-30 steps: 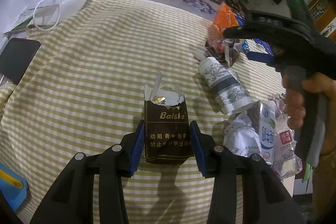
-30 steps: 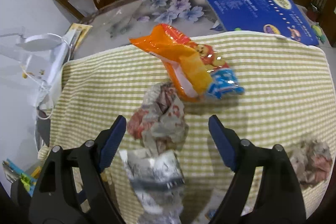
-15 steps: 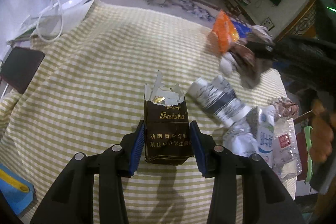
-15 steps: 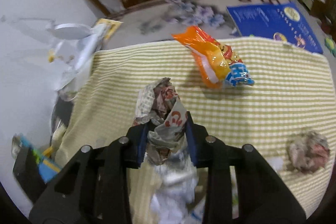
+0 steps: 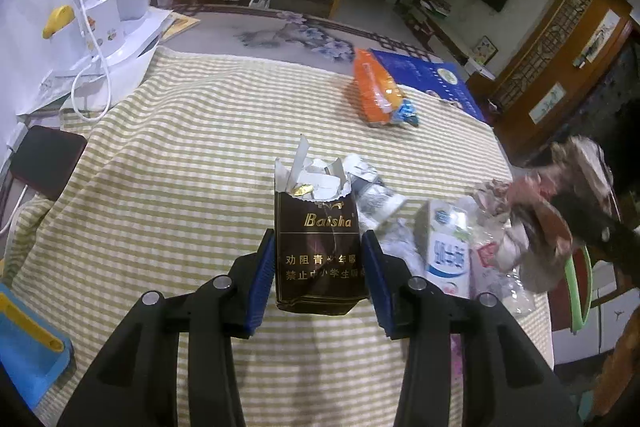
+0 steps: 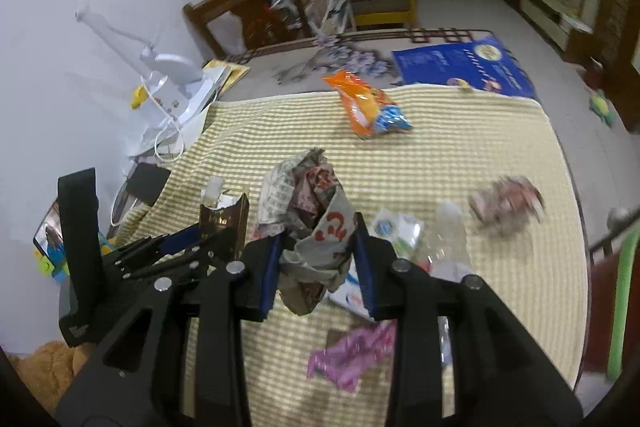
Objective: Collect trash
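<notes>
While the left gripper (image 5: 320,269) clamps the torn brown cigarette pack (image 5: 320,247) upright, the right gripper (image 6: 316,269), beside that pack, pinches a crumpled printed paper wad (image 6: 310,227) for disposal.

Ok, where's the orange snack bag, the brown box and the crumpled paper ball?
orange bag (image 6: 366,103), right wrist view, middle of the bag.
brown box (image 5: 320,247), left wrist view, printed front face.
paper ball (image 6: 316,223), right wrist view, crumpled middle.
</notes>
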Available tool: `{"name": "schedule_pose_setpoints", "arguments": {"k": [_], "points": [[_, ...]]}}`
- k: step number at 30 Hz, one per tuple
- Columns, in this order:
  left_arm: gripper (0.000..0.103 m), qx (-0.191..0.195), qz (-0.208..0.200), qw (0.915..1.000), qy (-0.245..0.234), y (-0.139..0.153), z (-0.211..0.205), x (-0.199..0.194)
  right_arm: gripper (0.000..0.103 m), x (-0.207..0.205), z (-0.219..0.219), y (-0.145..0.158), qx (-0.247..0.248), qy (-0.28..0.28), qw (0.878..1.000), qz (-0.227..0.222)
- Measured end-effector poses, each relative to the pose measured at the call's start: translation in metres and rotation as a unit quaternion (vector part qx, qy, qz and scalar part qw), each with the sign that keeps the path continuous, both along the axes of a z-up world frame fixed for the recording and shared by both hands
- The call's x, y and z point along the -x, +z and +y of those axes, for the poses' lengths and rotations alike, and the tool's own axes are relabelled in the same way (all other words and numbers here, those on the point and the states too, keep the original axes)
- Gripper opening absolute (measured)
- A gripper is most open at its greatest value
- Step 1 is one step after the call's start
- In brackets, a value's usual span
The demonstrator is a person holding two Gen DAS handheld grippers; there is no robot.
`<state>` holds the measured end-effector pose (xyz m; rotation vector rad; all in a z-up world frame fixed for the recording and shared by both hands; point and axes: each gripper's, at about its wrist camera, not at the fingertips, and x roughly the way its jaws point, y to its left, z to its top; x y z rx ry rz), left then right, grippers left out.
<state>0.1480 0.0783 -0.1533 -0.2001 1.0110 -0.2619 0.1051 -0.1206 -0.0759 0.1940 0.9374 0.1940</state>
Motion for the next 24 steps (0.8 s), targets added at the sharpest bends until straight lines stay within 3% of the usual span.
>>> {"name": "schedule_pose_setpoints", "arguments": {"k": [9,24], "points": [[0.040,0.001,-0.041,0.9983,-0.042,0.030,-0.031,0.029,0.032,0.037,-0.026,0.020,0.014,-0.041,0.998,-0.036],[0.040,-0.006,-0.048,0.9973,-0.056,0.039,-0.057,0.047,0.033,0.063,-0.075,0.024,0.009,-0.090,0.995,-0.047]]}}
